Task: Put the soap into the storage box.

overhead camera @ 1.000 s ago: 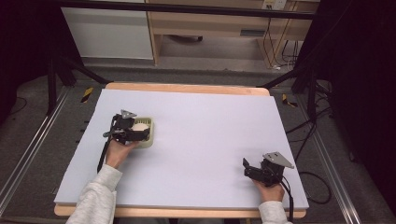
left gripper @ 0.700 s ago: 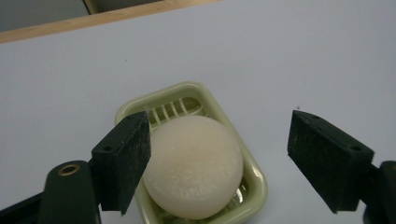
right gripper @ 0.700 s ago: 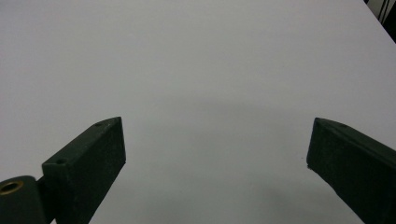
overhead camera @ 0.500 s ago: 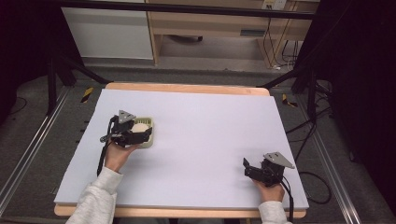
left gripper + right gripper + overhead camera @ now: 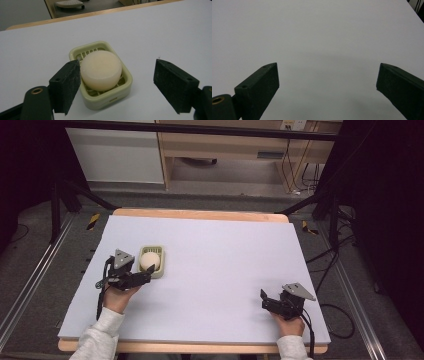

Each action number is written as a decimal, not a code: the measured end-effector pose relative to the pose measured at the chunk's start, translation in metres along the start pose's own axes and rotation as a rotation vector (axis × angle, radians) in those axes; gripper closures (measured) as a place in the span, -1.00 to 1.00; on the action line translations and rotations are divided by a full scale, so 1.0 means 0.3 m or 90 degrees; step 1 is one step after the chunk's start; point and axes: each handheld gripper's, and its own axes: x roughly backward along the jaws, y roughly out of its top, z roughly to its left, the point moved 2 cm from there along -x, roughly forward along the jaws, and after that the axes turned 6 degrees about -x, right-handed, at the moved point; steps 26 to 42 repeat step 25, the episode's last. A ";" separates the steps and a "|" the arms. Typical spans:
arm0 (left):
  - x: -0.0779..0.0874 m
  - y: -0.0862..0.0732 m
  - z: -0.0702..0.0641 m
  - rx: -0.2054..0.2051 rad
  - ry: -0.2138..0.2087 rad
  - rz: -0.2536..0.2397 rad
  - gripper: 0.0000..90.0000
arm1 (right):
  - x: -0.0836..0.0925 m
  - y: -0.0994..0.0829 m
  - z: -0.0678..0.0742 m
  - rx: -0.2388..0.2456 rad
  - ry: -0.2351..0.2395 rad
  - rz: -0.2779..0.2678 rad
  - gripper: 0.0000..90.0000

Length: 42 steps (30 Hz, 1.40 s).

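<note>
A round, cream-white bar of soap (image 5: 101,70) is seated in a pale green plastic soap dish with a slotted grid floor (image 5: 125,83), which stands on the left part of the white-covered counter (image 5: 225,255). The soap can be judged light, stiff and probably smooth enough to slip under a hard pinch; its surface could also be dented or scored by the pad edges. The best hold is likely across its curved side wall, above the dish rim, with the pads set on opposite sides of the disc. The dish looks light too, so it may be dragged or tipped if the soap is caught off-centre.

The left gripper (image 5: 117,85) is held low and just short of the dish, pointed across it, with its jaws spread wide. One pad is seen just beside the soap's edge, at the dish's corner; whether it touches cannot be told. The other pad stands well clear on the far side. The left forearm, in a light sleeve, is brought in from the near counter edge.

The right gripper (image 5: 267,300) is held near the counter's near right corner, well apart from the dish, with its jaws likewise wide apart over bare surface and nothing between them.
</note>
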 end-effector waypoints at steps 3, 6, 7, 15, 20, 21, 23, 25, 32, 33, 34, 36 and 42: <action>0.019 -0.026 0.008 -0.002 0.007 -0.005 -0.53 | 0.000 0.000 0.000 0.000 0.001 0.001 -0.89; 0.040 -0.064 0.022 -0.003 0.010 -0.007 -0.53 | 0.001 0.000 0.001 0.000 0.000 0.000 -0.89; 0.048 -0.076 0.027 -0.007 0.012 -0.008 -0.53 | 0.000 0.000 0.000 0.002 -0.002 0.001 -0.89; 0.083 -0.185 0.039 -0.022 0.022 0.009 -0.53 | 0.000 0.000 0.000 0.002 0.000 -0.002 -0.90; 0.080 -0.233 0.044 -0.035 0.014 0.027 -0.53 | 0.001 0.000 0.000 -0.001 0.000 -0.003 -0.90; 0.078 -0.237 0.045 -0.038 0.011 0.029 -0.53 | 0.001 0.000 -0.001 0.001 0.000 -0.003 -0.90; 0.071 -0.239 0.053 -0.031 0.016 0.031 -0.55 | 0.001 0.000 -0.001 0.001 0.001 -0.003 -0.90; 0.070 -0.238 0.057 -0.024 0.016 0.029 -0.56 | 0.000 0.000 0.000 0.000 0.000 -0.001 -0.90; 0.070 -0.238 0.057 -0.024 0.016 0.029 -0.56 | 0.000 0.000 0.000 0.000 0.000 -0.001 -0.90; 0.070 -0.238 0.057 -0.024 0.016 0.029 -0.56 | 0.000 0.000 0.000 0.000 0.000 -0.001 -0.90; 0.070 -0.238 0.057 -0.024 0.016 0.029 -0.56 | 0.000 0.000 0.000 0.000 0.000 -0.001 -0.90; 0.070 -0.238 0.057 -0.024 0.016 0.029 -0.56 | 0.000 0.000 0.000 0.000 0.000 -0.001 -0.90; 0.070 -0.238 0.057 -0.024 0.016 0.029 -0.56 | 0.000 0.000 0.000 0.000 0.000 -0.001 -0.90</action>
